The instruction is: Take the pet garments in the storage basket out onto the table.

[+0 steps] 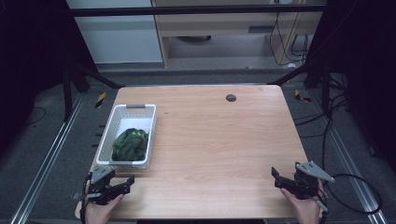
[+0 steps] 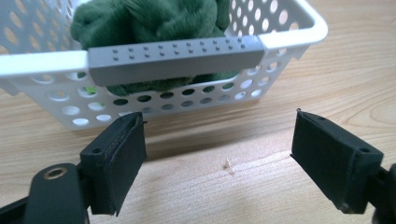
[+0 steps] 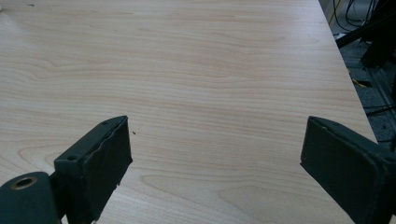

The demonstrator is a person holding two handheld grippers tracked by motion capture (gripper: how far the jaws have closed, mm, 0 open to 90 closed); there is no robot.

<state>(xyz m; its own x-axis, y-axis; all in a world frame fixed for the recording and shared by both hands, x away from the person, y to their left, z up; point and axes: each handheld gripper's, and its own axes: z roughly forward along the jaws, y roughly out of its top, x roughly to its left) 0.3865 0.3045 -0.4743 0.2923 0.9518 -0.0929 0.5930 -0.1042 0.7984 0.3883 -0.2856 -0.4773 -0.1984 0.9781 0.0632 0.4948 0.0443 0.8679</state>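
Green cloth (image 2: 149, 21) in white basket (image 2: 299, 37)

I'm working in what is looking like a lab or test room: my wooden table (image 1: 210, 140) is standing inside a black metal frame (image 1: 187, 10), floor rails (image 1: 44, 163) are running along both its sides, and loose cables (image 1: 299, 44) are hanging beyond its far right corner.

A light brown wooden table (image 1: 215, 140) is seen in the middle of a dark room. A small round black disc (image 1: 230, 97) is set into its far edge. A pale wooden cabinet (image 1: 224, 28) is placed behind. Black cables (image 1: 327, 126) are laid on the grey floor (image 1: 42, 158).
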